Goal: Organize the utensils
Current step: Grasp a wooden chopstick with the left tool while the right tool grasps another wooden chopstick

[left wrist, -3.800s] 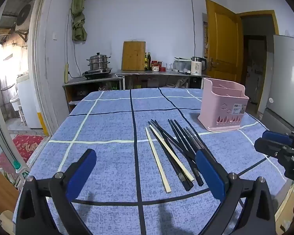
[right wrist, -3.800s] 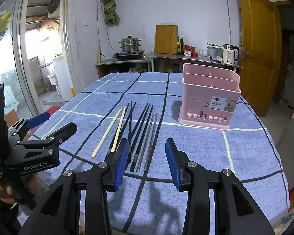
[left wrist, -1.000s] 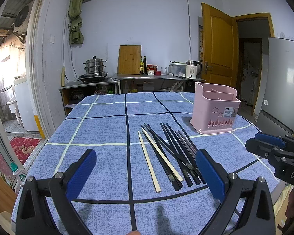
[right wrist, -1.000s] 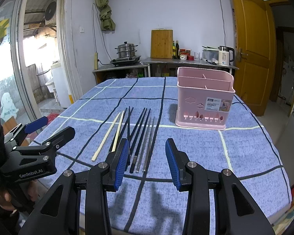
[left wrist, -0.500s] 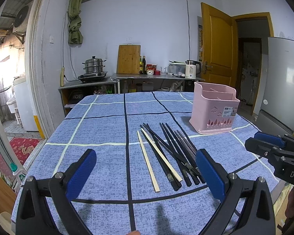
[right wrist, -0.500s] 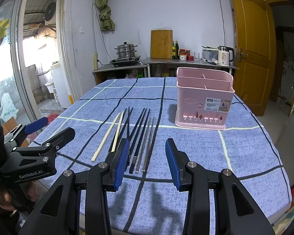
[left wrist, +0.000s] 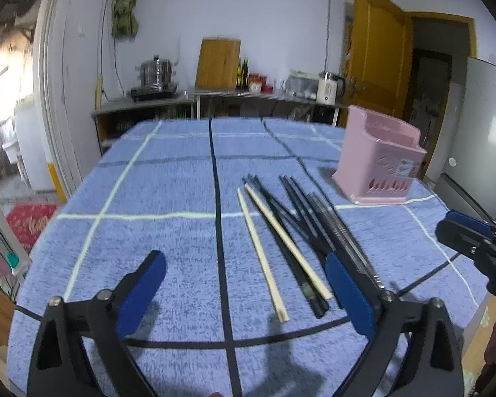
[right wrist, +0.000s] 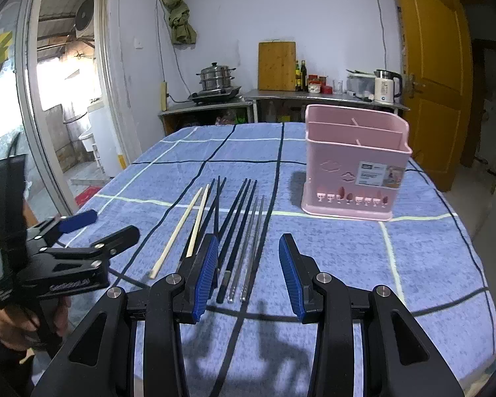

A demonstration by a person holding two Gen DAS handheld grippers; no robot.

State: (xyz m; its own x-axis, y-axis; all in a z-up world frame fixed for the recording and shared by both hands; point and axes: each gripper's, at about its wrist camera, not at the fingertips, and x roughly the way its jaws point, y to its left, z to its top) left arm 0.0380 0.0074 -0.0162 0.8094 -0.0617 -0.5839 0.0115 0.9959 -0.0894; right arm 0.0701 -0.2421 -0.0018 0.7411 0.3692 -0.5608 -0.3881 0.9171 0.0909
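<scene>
Your left gripper (left wrist: 244, 284) hovers low over the near part of the blue checked tablecloth (left wrist: 155, 198), its blue-padded jaws spread wide with nothing between them; its right finger (left wrist: 345, 292) overlaps the near ends of the dark chopsticks in the left wrist view, though whether it touches them you cannot tell from here. Your right gripper (right wrist: 248, 274) is also parted and empty, held just short of the near tips of the utensils, with its left pad (right wrist: 205, 276) lined up in front of the black chopsticks (right wrist: 238, 221). The utensils lie flat on the cloth in a loose row running away from you: two pale wooden chopsticks (right wrist: 185, 223) on the left, then several black ones that cross each other slightly, then a pair of thin metal chopsticks (right wrist: 253, 235) on the right. The pink utensil holder (right wrist: 355, 162) stands upright on the cloth farther back and to the right, well apart from the chopsticks, its divided compartments showing nothing inside. From the right wrist camera you can see your left gripper (right wrist: 92, 228) off to the left, near the table edge. A steel pot (right wrist: 215, 77), a wooden cutting board (right wrist: 277, 65) and a white kettle (right wrist: 386, 86) sit on the counter behind the table.
</scene>
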